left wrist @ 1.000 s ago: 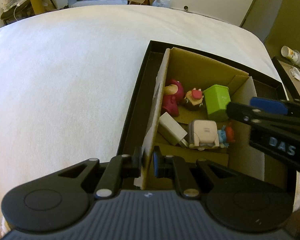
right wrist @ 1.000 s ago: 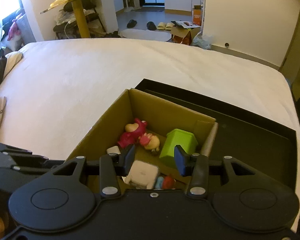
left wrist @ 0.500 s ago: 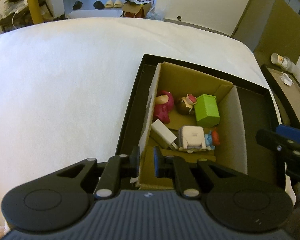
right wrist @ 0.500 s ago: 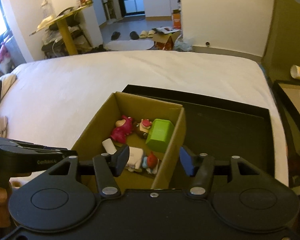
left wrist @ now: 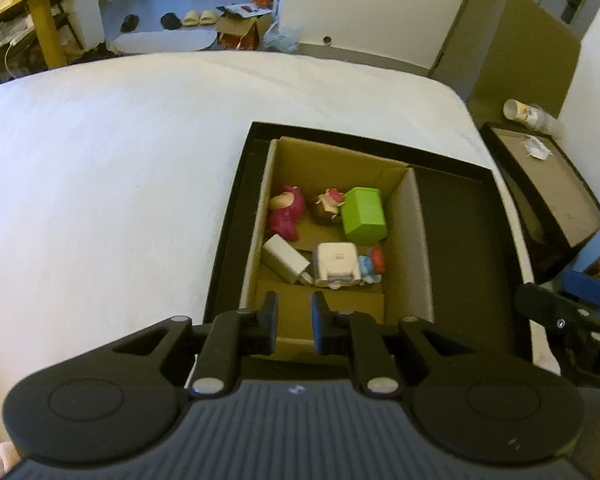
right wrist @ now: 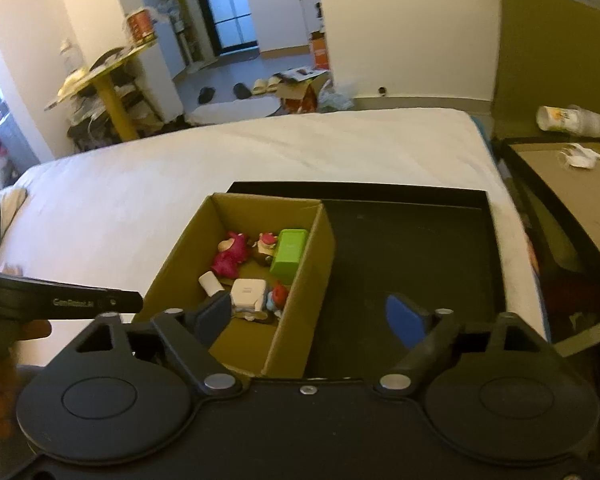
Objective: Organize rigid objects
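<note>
A cardboard box [left wrist: 414, 236] sits in the left part of a black tray [left wrist: 460, 240] on a white bed [left wrist: 100, 180], and holds a pink plush [left wrist: 286, 212], a small doll [left wrist: 326, 206], a green box [left wrist: 364, 216], a white charger [left wrist: 284, 258], a white cube [left wrist: 336, 260] and a blue-and-red figure [left wrist: 374, 262]. The left tongs [left wrist: 293, 322] hover over the box's near wall, narrow but opening, with nothing between them; the right tongs [right wrist: 308, 316] are opening wide and empty over the box's right wall and the tray. On the left tongs' body in the right wrist view is a blurred white word, something like "GenRobot.AI"; the cube's small print is too fine to read.
</note>
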A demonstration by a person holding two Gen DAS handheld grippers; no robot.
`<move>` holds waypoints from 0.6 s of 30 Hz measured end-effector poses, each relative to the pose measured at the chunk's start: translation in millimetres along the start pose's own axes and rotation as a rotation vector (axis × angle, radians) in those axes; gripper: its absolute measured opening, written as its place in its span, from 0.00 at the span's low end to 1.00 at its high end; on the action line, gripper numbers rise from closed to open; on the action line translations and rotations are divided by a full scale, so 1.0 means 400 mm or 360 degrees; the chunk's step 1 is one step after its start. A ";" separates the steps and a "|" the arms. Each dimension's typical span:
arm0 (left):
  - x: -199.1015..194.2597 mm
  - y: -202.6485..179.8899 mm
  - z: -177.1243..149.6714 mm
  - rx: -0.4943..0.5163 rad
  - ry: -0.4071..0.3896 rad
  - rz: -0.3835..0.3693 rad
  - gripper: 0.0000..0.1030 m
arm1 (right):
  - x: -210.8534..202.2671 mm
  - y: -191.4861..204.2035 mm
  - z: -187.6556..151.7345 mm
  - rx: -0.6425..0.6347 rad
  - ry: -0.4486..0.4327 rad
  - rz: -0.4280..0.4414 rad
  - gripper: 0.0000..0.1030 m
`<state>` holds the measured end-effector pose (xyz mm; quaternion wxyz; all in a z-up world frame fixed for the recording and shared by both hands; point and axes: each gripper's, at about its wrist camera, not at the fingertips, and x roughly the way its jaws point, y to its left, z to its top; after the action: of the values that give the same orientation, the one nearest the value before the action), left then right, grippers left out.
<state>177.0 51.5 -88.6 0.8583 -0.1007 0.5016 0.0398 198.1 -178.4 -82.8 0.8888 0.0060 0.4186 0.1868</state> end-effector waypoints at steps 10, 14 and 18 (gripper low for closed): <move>-0.097 -0.049 -0.020 0.0068 -0.0099 -0.0015 0.39 | -0.097 -0.041 -0.027 0.0151 -0.0065 -0.0044 1.00; -0.136 -0.067 -0.033 0.0117 -0.0135 -0.0011 0.53 | -0.136 -0.042 -0.034 0.0160 -0.0093 -0.0077 1.00; -0.181 -0.083 -0.051 0.0173 -0.0185 0.0021 0.75 | -0.175 -0.047 -0.043 0.0183 -0.0124 -0.0106 1.00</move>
<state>129.4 17.0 -30.9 0.8900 -0.0480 0.4529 0.0239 150.8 -222.1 -45.4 0.9083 0.0504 0.3935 0.1323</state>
